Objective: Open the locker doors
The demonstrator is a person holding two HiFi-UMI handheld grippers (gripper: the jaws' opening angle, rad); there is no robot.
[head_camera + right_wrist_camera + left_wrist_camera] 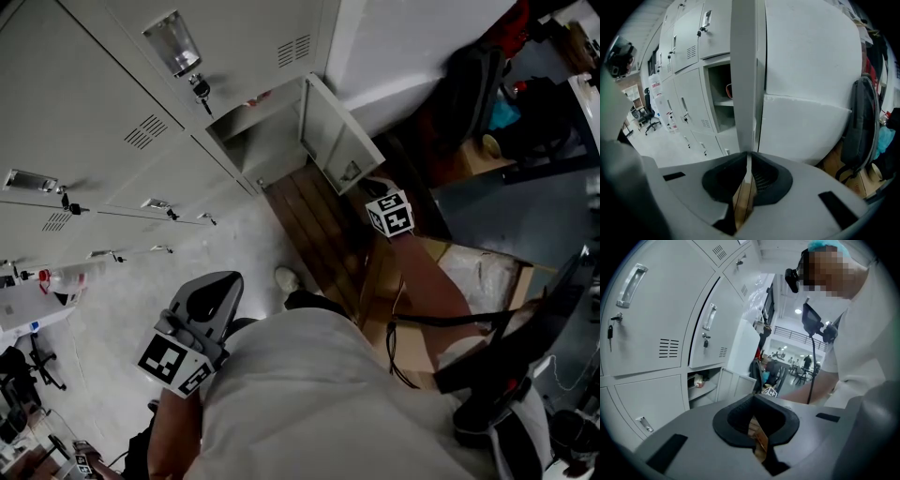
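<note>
Right gripper (pixel 751 159): jaws almost together, clamped on the thin free edge of the locker door (pixel 743 70). The pale metal strip rises straight out from between the pads.
Marker cube (pixel 389 214): on the right gripper, just below the door's lower outer corner. Its faces carry black-and-white square codes, with no letters or numbers.
Locker door: swung wide out from the end locker of the bank, hinged on the side nearest the white wall.
Open compartment (pixel 719 101): plain grey inside, with a shelf. A small reddish item (pixel 729 90) sits at shelf level; what it is cannot be told.
Left gripper (pixel 754 404): jaws drawn together with nothing between them, and only a sliver of floor shows through the slit. It is held close to the person's body, apart from the lockers and touching nothing.
Closed lockers (pixel 661 324): grey doors with bright pull handles, vent slots (pixel 669 348) and keys (pixel 610 330) hanging in the locks.
Writing: paper notices (pixel 656 86) with red marks are stuck on lockers further along the row, but their print is too small to read. No brand can be made out anywhere.
Backpack (pixel 862 126): dark, hanging or leaning by the wall to the right of the door.
Floor: brown wooden boards (pixel 309 216) lie under the open door, and the floor in front of the lockers is pale.
Office chair (pixel 649 119): black, far along the row.
</note>
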